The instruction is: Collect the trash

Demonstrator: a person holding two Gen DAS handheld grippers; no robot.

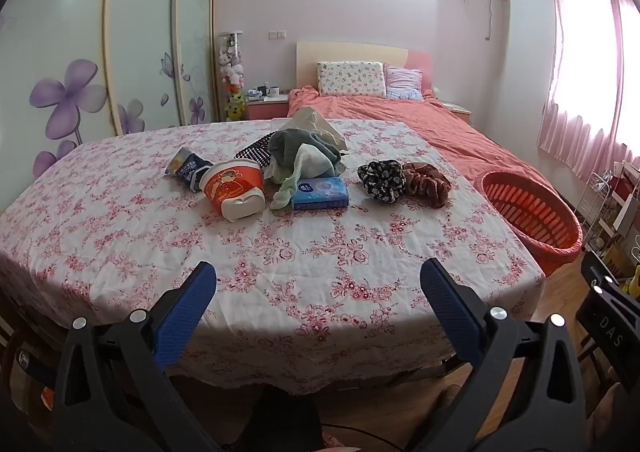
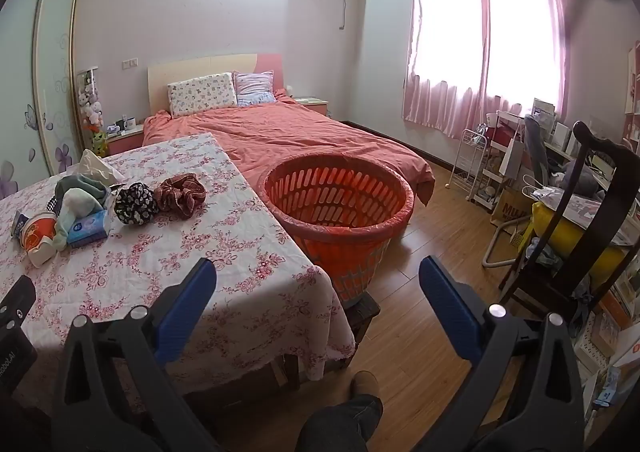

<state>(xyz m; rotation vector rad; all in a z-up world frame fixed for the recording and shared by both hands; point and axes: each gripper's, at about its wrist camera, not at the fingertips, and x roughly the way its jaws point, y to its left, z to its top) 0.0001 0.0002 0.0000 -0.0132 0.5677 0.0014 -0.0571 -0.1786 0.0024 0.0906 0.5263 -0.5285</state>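
- Two sets of tongs hang at the near edge of a tabletop (image 1: 320,252) covered in a pink floral cloth; the left tongs (image 1: 318,284) and the right tongs (image 2: 318,280) both stand wide apart, holding nothing.
- A cluster of items lies toward the far middle of the tabletop: a crumpled snack wrapper (image 1: 187,168), a tipped red-and-white paper cup (image 1: 235,192) and a blue tissue pack (image 1: 320,194), the cup just beside the wrapper.
- A heap of green and white cloths (image 1: 306,156) rests against the tissue pack, with a pale plastic bag (image 1: 316,124) behind it.
- A black flowered scrunchie (image 1: 382,180) and a brown scrunchie (image 1: 426,184) lie touching each other, to the right of the pile.
- An orange slatted basket (image 2: 336,208) stands just beside the tabletop's right side, lined with a thin red bag; in the right view it sits between the tabletop and the bed (image 2: 300,132).
- A dark wooden chair (image 2: 580,220) stands at the right, near a cluttered desk.
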